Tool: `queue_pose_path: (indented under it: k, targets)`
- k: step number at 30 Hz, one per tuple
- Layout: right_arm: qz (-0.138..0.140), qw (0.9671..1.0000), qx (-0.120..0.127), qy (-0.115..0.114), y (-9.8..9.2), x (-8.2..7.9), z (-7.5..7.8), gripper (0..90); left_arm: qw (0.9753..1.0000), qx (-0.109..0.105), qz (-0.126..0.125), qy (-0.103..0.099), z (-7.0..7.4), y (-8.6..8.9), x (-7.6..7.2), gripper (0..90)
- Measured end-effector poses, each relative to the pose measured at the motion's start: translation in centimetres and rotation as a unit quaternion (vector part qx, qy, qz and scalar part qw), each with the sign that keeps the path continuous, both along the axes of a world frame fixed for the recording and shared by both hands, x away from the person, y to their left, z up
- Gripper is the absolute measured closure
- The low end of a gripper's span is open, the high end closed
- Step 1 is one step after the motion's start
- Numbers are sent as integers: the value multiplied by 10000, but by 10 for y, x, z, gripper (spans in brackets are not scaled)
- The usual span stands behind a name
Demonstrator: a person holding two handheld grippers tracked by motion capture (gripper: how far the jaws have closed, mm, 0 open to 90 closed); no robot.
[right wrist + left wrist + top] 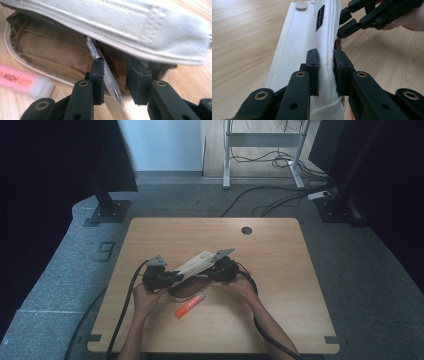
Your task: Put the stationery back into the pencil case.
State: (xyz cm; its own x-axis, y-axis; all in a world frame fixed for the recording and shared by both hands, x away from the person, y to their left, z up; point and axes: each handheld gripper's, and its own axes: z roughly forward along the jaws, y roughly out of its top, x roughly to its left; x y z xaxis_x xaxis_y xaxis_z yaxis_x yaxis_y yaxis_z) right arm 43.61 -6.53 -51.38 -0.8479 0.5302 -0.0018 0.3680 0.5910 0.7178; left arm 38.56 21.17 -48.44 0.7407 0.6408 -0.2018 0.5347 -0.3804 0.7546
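- Judging from the layout, the packing of the pencil case (192, 265) was taken to be partly done: a pen (103, 70) was already half inside, while an orange highlighter (190, 305) was left on the table (280, 270) just beside the case.
- The left gripper (326, 71) was seen pinching the cream flap of the case, its jaws pressed together on the stitched fabric edge between them.
- The right gripper (115, 80) was held with its jaws spread, the pen lying between them close to one jaw; whether that jaw was touching the pen could not be told.
- The flap was held lifted above the right gripper's fingers, so that the brown lining of the open pouch was exposed just ahead of them.
- The case was found between the two grippers, near the middle of the table.
- The case was seen to be of cream canvas with a metal snap and a small dark label on the flap.
- The pen was frosted and clear-bodied, its tip pointing back toward the right jaws.
- The highlighter and the closing of the flap were judged to remain.
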Motion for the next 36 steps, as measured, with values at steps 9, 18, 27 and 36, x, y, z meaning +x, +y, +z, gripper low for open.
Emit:
queue_pose_path:
  k: [9,18,27,36]
  targets:
    - [-90,9999,-67,42,-19,-6,0,662,10000,4,-8,3,0,0,0,760]
    - [-176,9997,-61,170,-33,-10,-3,704,10000,6,-19,9,0,0,0,759]
    - [-139,9995,-48,290,-30,-8,-11,801,10000,16,-21,9,0,-1,0,758]
    - [-216,9994,-100,249,-20,3,-10,825,10000,12,-28,11,-1,-1,0,758]
